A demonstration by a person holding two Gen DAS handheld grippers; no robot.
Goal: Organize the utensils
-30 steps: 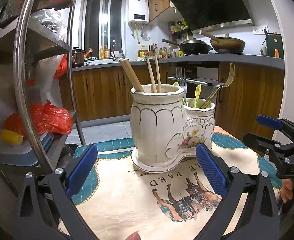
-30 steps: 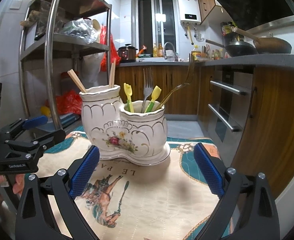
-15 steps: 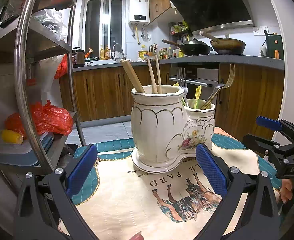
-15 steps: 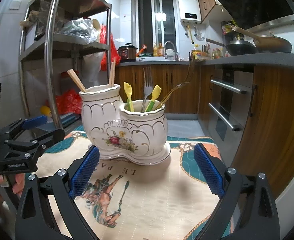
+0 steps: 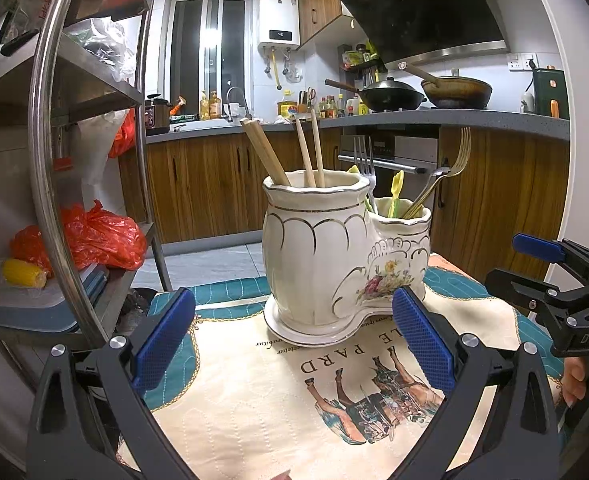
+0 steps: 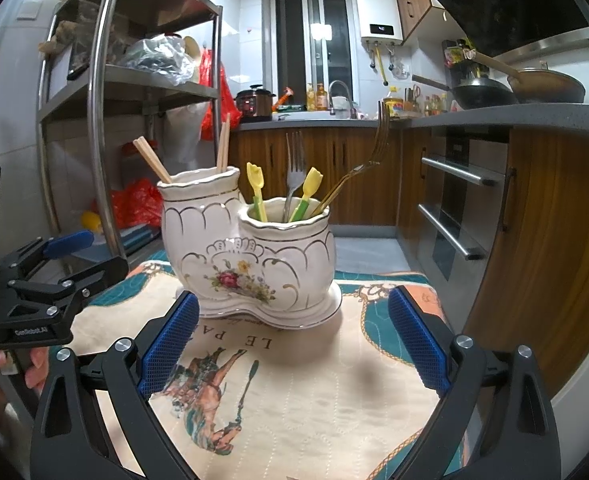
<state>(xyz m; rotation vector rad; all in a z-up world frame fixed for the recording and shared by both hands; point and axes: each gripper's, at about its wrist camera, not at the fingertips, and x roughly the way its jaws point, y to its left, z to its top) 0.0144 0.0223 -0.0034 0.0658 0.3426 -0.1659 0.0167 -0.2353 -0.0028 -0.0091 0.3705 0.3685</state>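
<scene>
A white ceramic double holder (image 5: 326, 264) (image 6: 250, 256) with gold trim and a flower motif stands on a printed cloth. Its taller cup holds several wooden chopsticks (image 5: 264, 152) (image 6: 152, 160). The lower cup holds a silver fork (image 6: 294, 164), a gold fork (image 6: 368, 160) (image 5: 448, 174) and two yellow-green plastic picks (image 6: 308, 190). My left gripper (image 5: 292, 340) is open just short of the holder, nothing between its blue pads. My right gripper (image 6: 290, 340) is open too, facing the holder from the other side, with nothing in it.
The cloth (image 5: 274, 392) covers a small table. A steel rack (image 5: 50, 152) with red bags stands close on the left. Wooden cabinets and an oven (image 6: 454, 208) line the right. Each gripper shows in the other's view, held by a hand (image 6: 34, 368).
</scene>
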